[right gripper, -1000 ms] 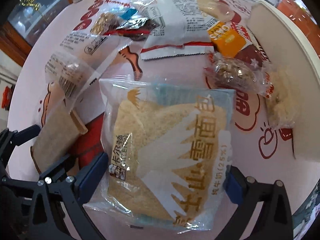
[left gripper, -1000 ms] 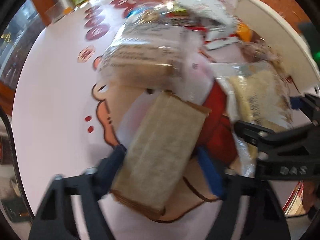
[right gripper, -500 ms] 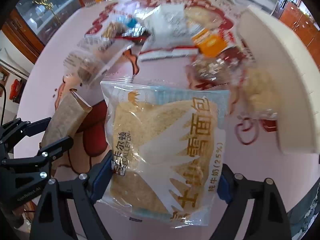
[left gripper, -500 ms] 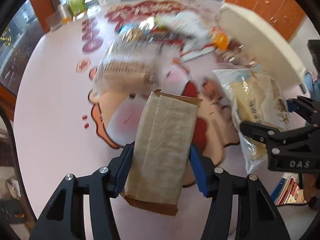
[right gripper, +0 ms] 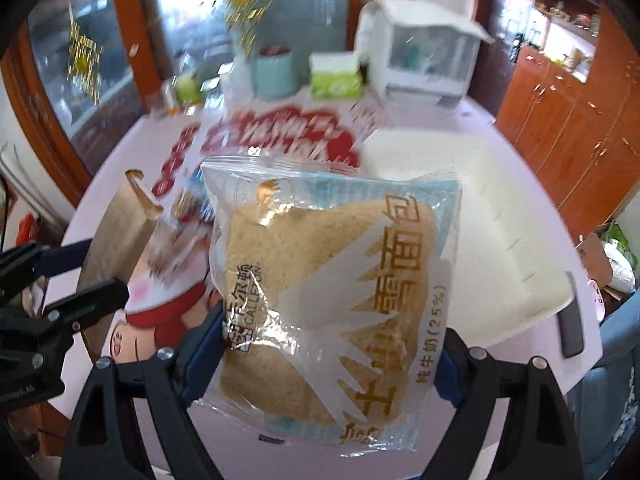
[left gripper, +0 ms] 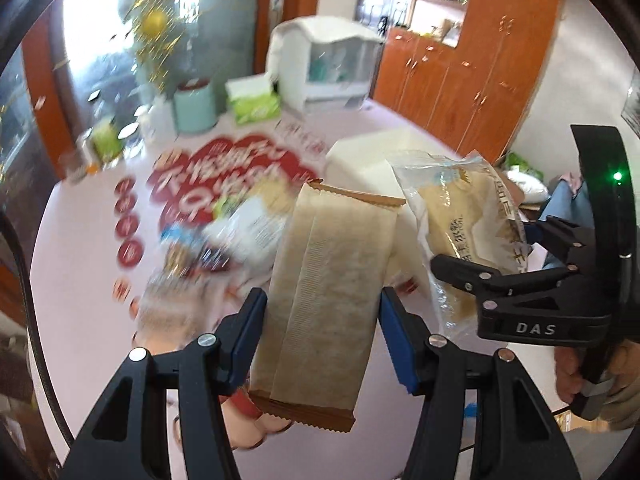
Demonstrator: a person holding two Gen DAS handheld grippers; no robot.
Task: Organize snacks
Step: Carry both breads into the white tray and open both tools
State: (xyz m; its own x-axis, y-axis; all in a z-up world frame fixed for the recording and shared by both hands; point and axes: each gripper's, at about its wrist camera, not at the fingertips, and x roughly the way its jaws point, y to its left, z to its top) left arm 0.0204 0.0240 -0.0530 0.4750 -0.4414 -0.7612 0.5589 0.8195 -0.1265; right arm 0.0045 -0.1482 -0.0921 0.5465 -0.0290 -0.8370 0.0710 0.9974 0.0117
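left gripper: black arms, blue pads, silver screws | right gripper: same, white "DAS" marking, green light

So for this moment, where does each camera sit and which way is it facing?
Left wrist: on the left gripper, looking along it across the table; it holds the brown packet; right gripper and a hand show.
Right wrist: on the right gripper, holding the bread bag.
Shared: both packets, white tray.

Motion-blurred snack pile on table
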